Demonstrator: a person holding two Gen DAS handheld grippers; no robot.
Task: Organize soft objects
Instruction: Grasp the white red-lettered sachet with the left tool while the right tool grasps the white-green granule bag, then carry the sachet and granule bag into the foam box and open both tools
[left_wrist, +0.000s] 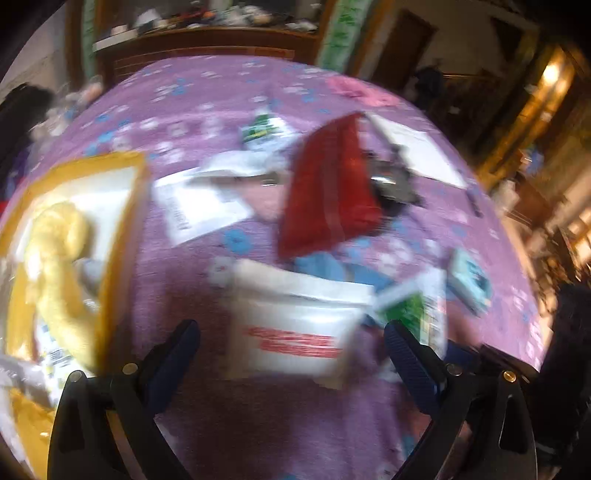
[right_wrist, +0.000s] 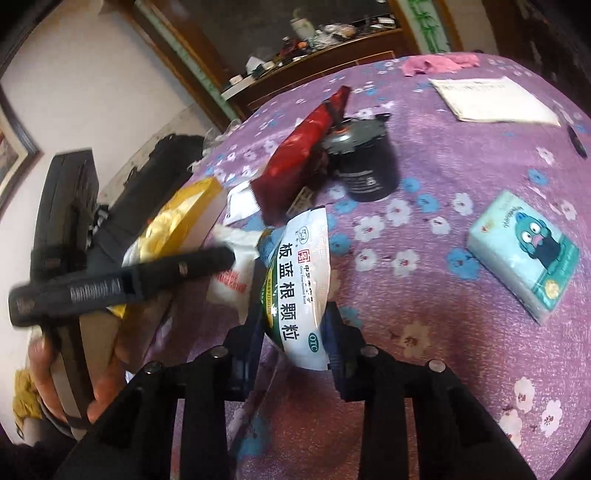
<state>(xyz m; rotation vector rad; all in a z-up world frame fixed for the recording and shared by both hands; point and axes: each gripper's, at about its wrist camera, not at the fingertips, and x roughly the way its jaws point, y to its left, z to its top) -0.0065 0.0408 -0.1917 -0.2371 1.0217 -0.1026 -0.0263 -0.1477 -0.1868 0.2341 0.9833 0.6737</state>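
Holding plush toy (left_wrist: 59, 273): yellow box (left_wrist: 122, 236).

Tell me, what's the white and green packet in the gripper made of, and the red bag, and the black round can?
White and green packet: likely glossy plastic film; it shines and bulges between the right gripper fingers.
Red bag: probably shiny plastic or foil film; it has bright glints and creases.
Black can: looks like painted metal with a dull grey top, though hard plastic is possible.
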